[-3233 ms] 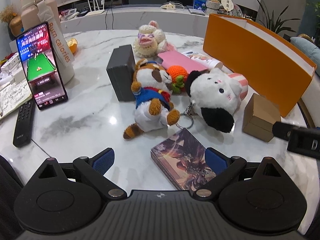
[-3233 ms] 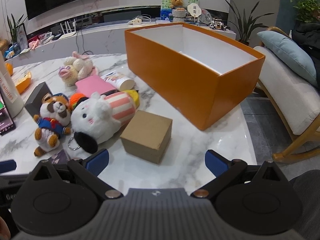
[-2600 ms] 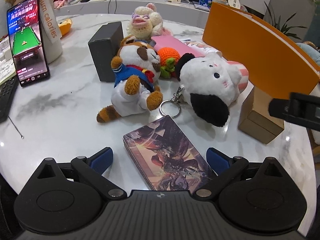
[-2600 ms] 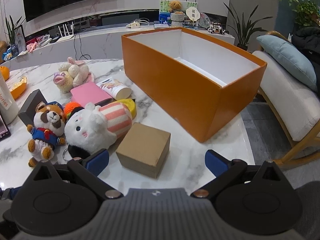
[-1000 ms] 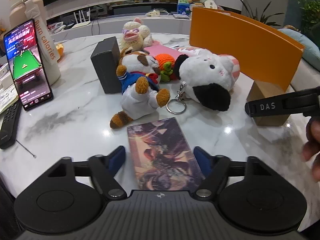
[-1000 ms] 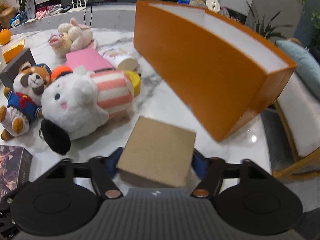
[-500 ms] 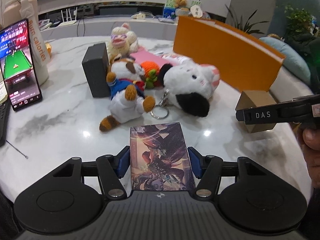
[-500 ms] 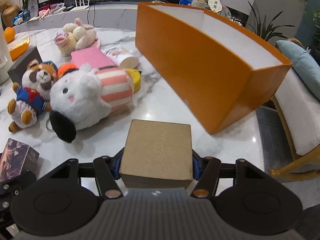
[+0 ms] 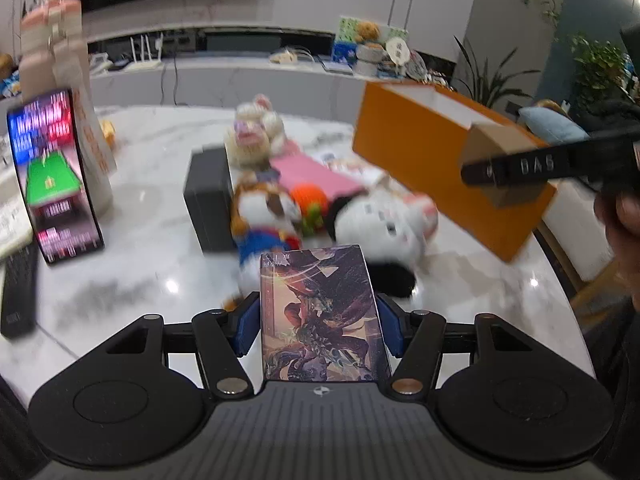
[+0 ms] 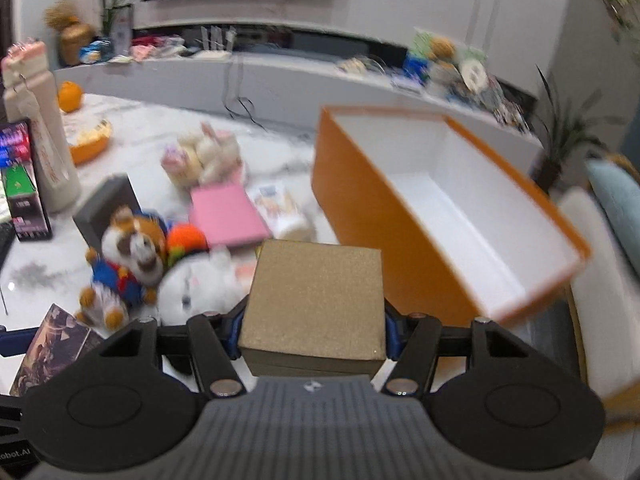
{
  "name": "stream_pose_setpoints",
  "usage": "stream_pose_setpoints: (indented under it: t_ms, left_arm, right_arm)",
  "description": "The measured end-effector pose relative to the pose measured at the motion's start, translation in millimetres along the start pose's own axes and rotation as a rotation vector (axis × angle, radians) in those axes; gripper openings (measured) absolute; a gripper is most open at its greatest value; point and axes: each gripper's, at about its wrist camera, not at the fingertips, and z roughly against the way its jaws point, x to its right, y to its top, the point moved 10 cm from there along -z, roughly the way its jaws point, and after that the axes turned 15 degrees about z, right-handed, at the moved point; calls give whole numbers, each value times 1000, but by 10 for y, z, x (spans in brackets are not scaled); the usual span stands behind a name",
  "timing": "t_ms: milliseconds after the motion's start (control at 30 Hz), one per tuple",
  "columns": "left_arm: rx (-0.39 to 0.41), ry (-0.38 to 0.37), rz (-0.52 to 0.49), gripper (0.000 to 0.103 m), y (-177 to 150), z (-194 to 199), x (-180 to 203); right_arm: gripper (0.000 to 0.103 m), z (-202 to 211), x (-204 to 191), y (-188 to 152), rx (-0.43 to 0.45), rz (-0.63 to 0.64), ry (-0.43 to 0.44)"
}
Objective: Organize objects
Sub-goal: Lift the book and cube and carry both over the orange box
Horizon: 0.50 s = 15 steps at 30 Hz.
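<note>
The left tool (image 9: 318, 326) is clamped on the card box (image 9: 320, 316); the right tool (image 10: 312, 334) is clamped on the brown box (image 10: 314, 300). Both seem lifted off the bench (image 9: 132, 216). The orange bin (image 10: 452, 216) at 2 o'clock is empty; toys (image 10: 128, 256) remain.

Lit phone (image 9: 52, 176) leaning on bottle (image 9: 70, 96); remote (image 9: 18, 292) beside; plant (image 10: 560, 136).
</note>
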Motion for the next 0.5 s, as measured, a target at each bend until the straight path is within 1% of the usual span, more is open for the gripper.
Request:
stream_pose_setpoints:
  t_ms: [67, 200, 267, 400, 500]
  left_arm:
    - [15, 9, -2, 70, 136, -4, 37]
    - [43, 20, -31, 70, 434, -34, 161]
    - [55, 27, -41, 70, 553, -65, 218]
    - [67, 31, -68, 70, 743, -148, 380]
    - [70, 40, -92, 70, 854, -239, 501]
  right_arm:
    - [63, -20, 145, 262, 46, 22, -2]
    - [63, -22, 563, 802, 145, 9, -34]
    - [63, -60, 769, 995, 173, -2, -43]
    - [63, -195, 1082, 1206, 210, -16, -32]
    - [63, -296, 1314, 1154, 216, -65, -17]
